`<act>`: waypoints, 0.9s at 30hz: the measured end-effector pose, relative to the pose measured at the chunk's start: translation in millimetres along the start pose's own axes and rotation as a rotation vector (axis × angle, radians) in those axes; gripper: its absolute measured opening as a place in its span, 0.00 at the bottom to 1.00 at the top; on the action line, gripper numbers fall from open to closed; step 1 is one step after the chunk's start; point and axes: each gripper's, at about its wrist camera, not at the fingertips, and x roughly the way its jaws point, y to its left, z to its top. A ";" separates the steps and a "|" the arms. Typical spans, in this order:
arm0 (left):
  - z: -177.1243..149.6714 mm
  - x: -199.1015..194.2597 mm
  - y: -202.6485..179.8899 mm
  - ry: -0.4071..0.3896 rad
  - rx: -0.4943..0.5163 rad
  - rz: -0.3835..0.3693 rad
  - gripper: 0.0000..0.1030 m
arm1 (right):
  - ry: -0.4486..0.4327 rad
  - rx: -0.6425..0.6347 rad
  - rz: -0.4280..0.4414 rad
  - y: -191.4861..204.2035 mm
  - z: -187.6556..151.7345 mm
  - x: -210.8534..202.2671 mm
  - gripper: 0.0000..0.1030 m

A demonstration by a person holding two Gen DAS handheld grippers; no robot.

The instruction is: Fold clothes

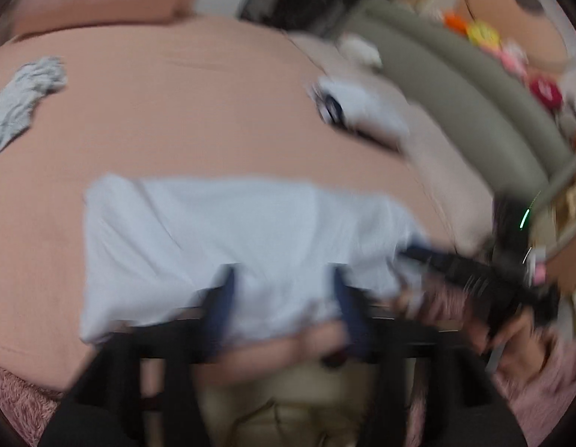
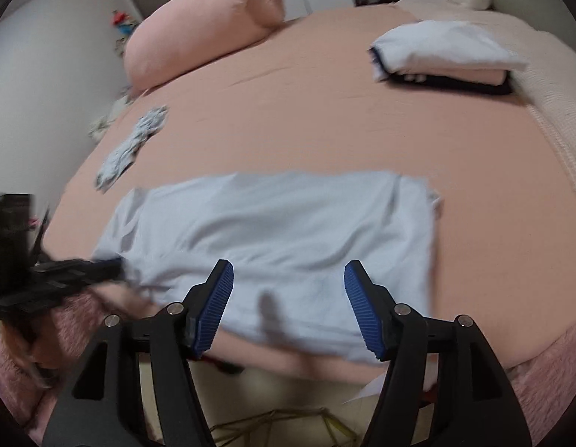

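Observation:
A light blue garment (image 2: 288, 223) lies partly folded as a wide rectangle on the pink bed sheet (image 2: 288, 119), close to the near edge. My right gripper (image 2: 289, 298) hovers open over the garment's near hem, with nothing between its blue pads (image 2: 213, 305). In the blurred left wrist view the same garment (image 1: 220, 231) fills the middle. My left gripper (image 1: 284, 298) stands open above its near edge, and the fingers are not pinching the cloth. Each gripper shows in the other's view: the right gripper (image 1: 414, 255) at the garment's right corner, the left gripper (image 2: 109, 266) at its left corner.
A stack of folded clothes (image 2: 444, 56) sits at the far right of the bed, and a pink pillow (image 2: 202, 26) at the far left. A small grey crumpled cloth (image 2: 131, 149) lies left of the garment. A fuzzy pink blanket (image 2: 541, 372) hangs over the near edge.

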 end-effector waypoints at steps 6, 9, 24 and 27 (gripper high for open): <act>-2.2 32.8 42.8 0.110 -0.065 0.266 0.44 | 0.129 -0.128 -0.075 4.8 -11.4 15.4 0.58; 1.1 30.2 49.6 0.086 -0.056 0.355 0.44 | 0.171 -0.152 -0.068 -0.3 -17.9 13.4 0.58; -1.8 50.5 -1.4 0.083 0.120 0.284 0.43 | 0.067 -0.218 0.051 51.0 28.1 33.4 0.63; 3.2 50.1 13.6 0.092 0.049 0.259 0.42 | 0.178 -0.296 0.007 57.7 15.5 58.3 0.63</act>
